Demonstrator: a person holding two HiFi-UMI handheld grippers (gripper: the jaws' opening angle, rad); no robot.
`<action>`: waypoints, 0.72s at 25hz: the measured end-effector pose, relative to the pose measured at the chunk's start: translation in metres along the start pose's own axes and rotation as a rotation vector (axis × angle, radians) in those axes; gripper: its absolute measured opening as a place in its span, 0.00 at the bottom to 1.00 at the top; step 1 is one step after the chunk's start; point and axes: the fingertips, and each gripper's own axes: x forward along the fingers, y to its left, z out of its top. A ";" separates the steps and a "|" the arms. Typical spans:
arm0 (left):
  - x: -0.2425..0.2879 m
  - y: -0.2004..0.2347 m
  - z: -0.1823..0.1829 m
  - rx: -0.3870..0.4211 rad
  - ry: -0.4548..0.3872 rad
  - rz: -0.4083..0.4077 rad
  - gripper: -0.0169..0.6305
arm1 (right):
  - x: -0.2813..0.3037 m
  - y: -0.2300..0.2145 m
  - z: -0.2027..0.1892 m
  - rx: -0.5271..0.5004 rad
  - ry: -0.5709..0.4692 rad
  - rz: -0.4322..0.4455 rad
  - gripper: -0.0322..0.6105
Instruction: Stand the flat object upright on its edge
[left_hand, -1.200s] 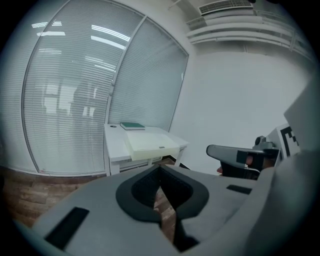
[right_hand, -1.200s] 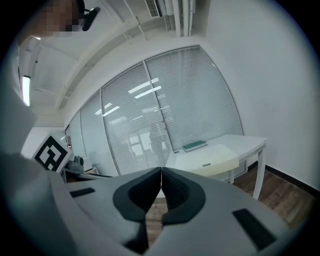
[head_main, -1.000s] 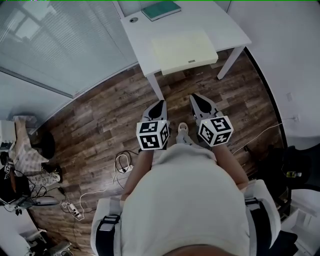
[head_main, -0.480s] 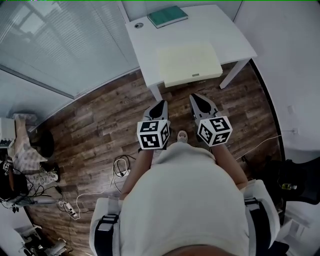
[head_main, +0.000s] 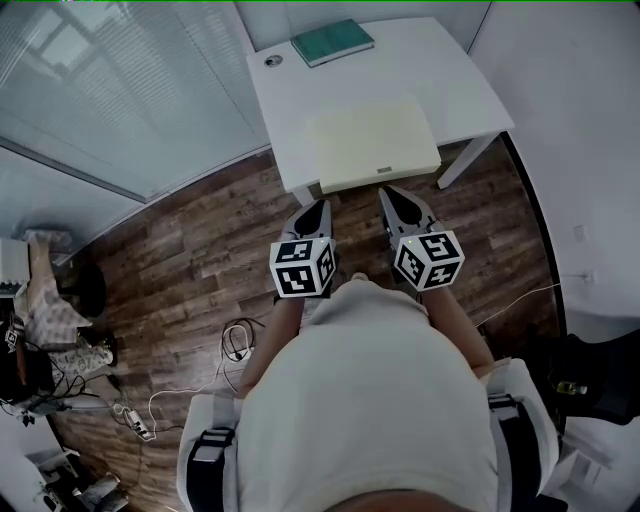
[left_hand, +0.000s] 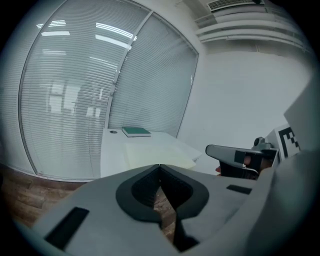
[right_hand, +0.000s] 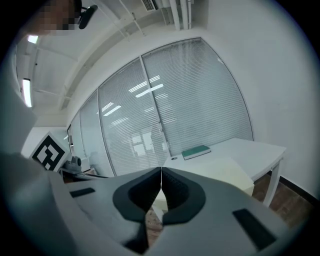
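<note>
Shut tight, nothing held: left gripper and right gripper. Lying flat on white table: pale board, green book.

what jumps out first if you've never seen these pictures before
Two grippers with black-and-white marker cubes sit mid-frame in the head view: the left gripper and right gripper, both shut and empty, pointing at a white table just ahead. On it a pale yellow flat pad lies by the near edge, and a green book lies at the far end.
</note>
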 end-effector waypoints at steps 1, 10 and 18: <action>0.005 0.000 0.002 -0.002 -0.001 0.003 0.06 | 0.003 -0.005 0.002 0.000 0.000 0.000 0.08; 0.038 -0.001 0.011 -0.013 -0.003 0.024 0.06 | 0.023 -0.036 0.010 0.002 -0.001 0.016 0.08; 0.051 0.002 0.008 -0.016 0.008 0.046 0.06 | 0.029 -0.053 0.007 0.030 0.005 0.019 0.08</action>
